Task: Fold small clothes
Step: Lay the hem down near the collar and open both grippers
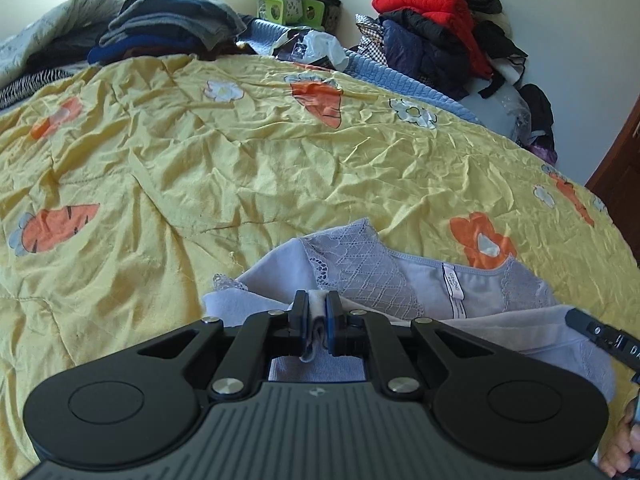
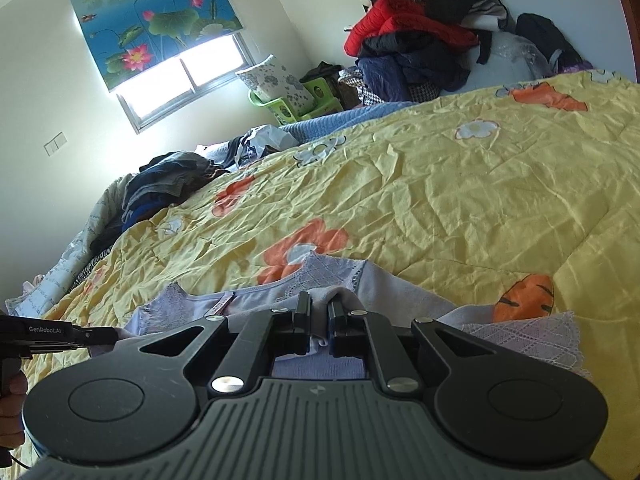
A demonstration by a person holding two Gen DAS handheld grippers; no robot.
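The left gripper (image 1: 317,312), low in the middle of its own view, has its jaws pinched tight on a bunched fold of pale lilac underwear (image 1: 360,272). The right gripper (image 2: 318,316) does the same in its view, jaws closed on another gathered bit of that garment (image 2: 256,300). With each tool holding a separate part of the edge, my guess is the person means to lift or carry that edge across the rest of the cloth to make a fold; holding it at two places keeps the thin fabric from sagging in the middle.

The underwear lies at the near side of a yellow quilt (image 1: 248,152) printed with carrots and flowers, in the bottom centre of both views, partly spread with its lace panels (image 1: 360,268) showing. The flat, open stretch of quilt beyond it looks like the working surface.

A white care label (image 1: 454,292) is sewn inside the waistband, right of centre in the left view; it carries print, but too small to read. In the right view, at the left edge, the side of the left gripper (image 2: 60,334) reads "GenRobot.AI".

At the top of both views a heap of clothes with a red jacket (image 2: 400,20) sits in the corner, and a stack of dark clothes (image 1: 176,20) rests at the upper left, seemingly waiting or already sorted. A lotus-print blind (image 2: 156,12) hangs over the window.
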